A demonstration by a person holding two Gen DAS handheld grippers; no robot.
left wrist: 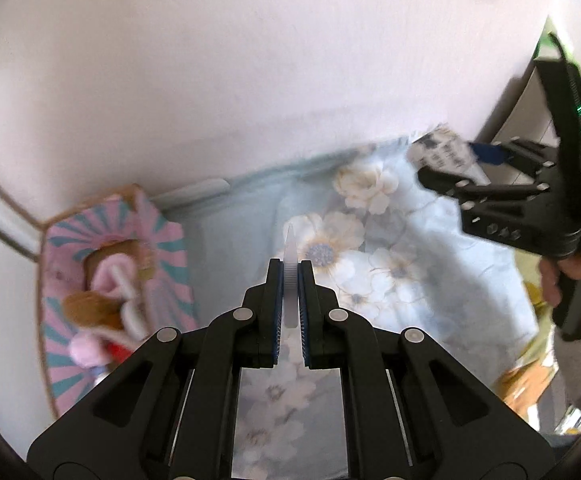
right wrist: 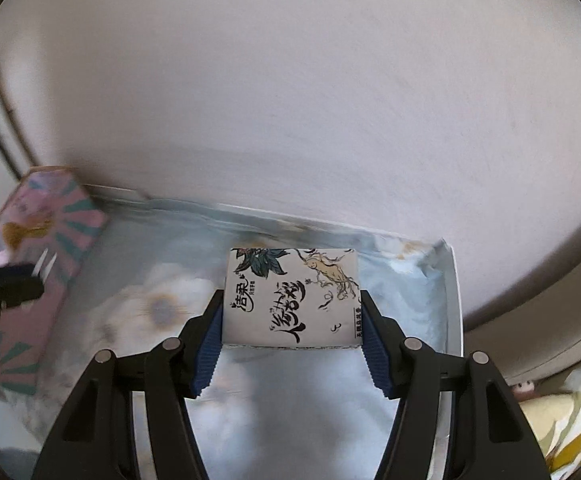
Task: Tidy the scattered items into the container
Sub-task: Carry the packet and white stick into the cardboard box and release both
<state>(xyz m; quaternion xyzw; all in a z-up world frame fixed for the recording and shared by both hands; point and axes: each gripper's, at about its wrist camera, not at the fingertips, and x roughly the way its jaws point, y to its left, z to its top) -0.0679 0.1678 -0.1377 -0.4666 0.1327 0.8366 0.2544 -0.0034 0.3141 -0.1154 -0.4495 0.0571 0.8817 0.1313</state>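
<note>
left gripper (left wrist: 290,276): clamped on a thin white toothed strip (left wrist: 290,256), possibly a small comb; the strip pokes up past the fingertips at frame centre.
right gripper (right wrist: 292,312): grasping a tissue pack (right wrist: 292,294) by its two sides, blue pads (right wrist: 210,344) pressed on it; the pack sits centre frame, printed face toward the camera.
container: pink-and-teal box (left wrist: 162,240), lower left in the left view and far left edge in the right view; already holds a pink plush (left wrist: 108,280) and other small toys.
surface: floral bedsheet (left wrist: 370,248) against a pale wall (left wrist: 250,60).
step: looks like carry phase; both grippers loaded, neither yet over the box.
next move: swing each load left over the box opening, lower, then release; probably one at a time so the grippers don't collide.
risk: the thin strip may slip or land outside the rim.
</note>
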